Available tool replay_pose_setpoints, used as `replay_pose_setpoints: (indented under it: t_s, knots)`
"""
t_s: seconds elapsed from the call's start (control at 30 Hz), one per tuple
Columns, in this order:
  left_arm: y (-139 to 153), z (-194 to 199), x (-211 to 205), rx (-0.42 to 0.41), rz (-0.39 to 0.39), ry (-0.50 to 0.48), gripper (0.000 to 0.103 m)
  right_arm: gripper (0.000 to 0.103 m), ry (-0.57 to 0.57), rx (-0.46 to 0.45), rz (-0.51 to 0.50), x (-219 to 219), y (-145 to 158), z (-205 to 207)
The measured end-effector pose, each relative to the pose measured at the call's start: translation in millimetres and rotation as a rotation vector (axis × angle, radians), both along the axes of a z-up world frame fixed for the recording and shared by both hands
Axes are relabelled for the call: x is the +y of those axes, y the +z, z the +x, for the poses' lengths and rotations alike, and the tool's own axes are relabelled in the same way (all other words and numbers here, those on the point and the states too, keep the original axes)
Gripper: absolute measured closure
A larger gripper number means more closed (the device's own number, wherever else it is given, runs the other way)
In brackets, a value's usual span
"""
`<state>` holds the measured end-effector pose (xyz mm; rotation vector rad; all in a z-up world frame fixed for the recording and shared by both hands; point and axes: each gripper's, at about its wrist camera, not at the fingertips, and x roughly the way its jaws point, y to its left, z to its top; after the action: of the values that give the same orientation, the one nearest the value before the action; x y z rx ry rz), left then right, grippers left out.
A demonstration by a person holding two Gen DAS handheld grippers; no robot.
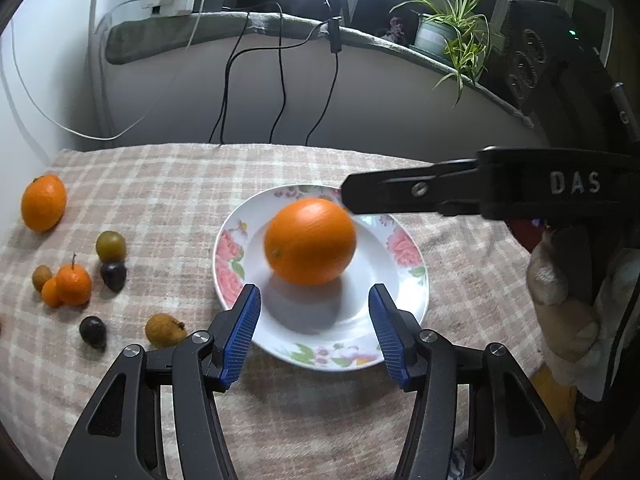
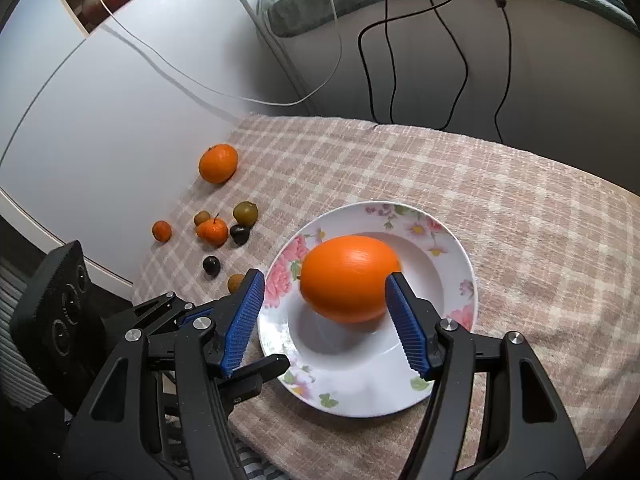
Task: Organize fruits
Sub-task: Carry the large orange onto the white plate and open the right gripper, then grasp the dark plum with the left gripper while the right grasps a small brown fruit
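Observation:
A large orange (image 1: 310,241) lies in a white floral plate (image 1: 404,280) on the checked cloth; it looks motion-blurred. In the right wrist view the orange (image 2: 349,278) sits in the plate (image 2: 448,256) ahead of and between my open right gripper's pads (image 2: 325,322), touching neither clearly. My left gripper (image 1: 315,334) is open and empty, just short of the plate's near rim. The right gripper's body (image 1: 440,192) reaches in from the right above the plate. Several loose fruits lie at the left: another orange (image 1: 43,202), a small tangerine (image 1: 73,284), dark plums (image 1: 93,331).
A wall and a ledge with hanging cables (image 1: 280,80) and a potted plant (image 1: 448,32) stand behind the table. The white wall (image 2: 100,120) borders the table's left side. The left gripper's body (image 2: 60,320) shows at the lower left of the right wrist view.

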<state>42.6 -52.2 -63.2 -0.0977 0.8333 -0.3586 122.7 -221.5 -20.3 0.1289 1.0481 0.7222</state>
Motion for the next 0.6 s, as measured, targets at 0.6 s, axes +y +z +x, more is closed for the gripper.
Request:
replay_pose_setpoints:
  t_s: [0.6]
  knots:
    - [0,-27,77,-0.020,0.039,0.144,0.036,0.023,0.023,-0.237,-0.027,29,17,-54]
